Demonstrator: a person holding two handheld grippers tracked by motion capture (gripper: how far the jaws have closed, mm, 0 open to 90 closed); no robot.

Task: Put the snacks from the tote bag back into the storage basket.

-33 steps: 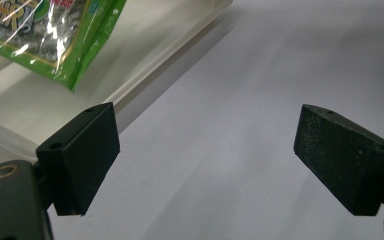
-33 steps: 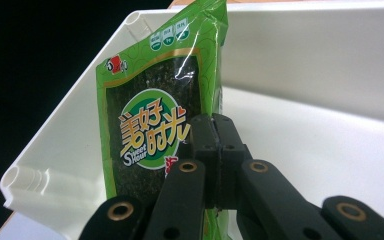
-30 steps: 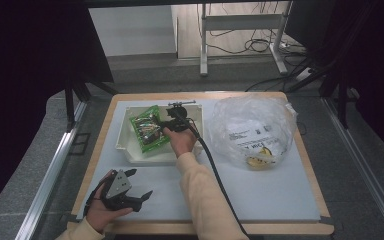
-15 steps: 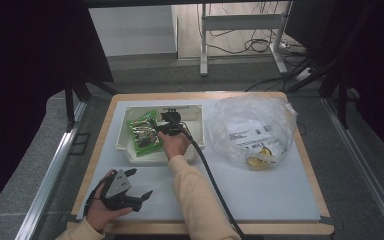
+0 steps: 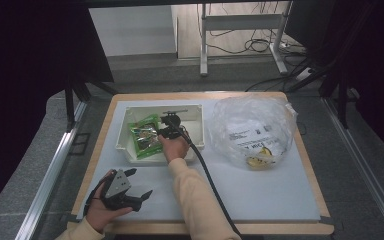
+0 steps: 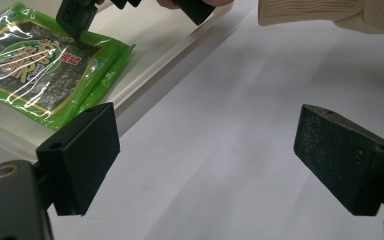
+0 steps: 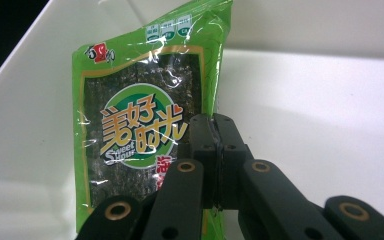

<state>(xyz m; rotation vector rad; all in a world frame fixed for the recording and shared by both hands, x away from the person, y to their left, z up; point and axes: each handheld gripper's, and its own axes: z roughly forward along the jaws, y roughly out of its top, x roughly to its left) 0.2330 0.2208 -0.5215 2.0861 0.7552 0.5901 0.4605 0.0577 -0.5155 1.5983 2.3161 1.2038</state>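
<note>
The left gripper (image 5: 139, 198) rests on the white mat (image 5: 270, 195), jaws spread wide – nothing between them. In the white tray (image 5: 125, 137) lies the green seaweed packet (image 5: 146, 138) – the right gripper (image 7: 214, 131), jaws pressed together, pinches its edge. A clear plastic bag (image 5: 252, 130) sits rightmost.

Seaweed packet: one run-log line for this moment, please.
right gripper: jaws shut on seaweed packet | packet in white tray | left gripper: jaws open over mat
</note>
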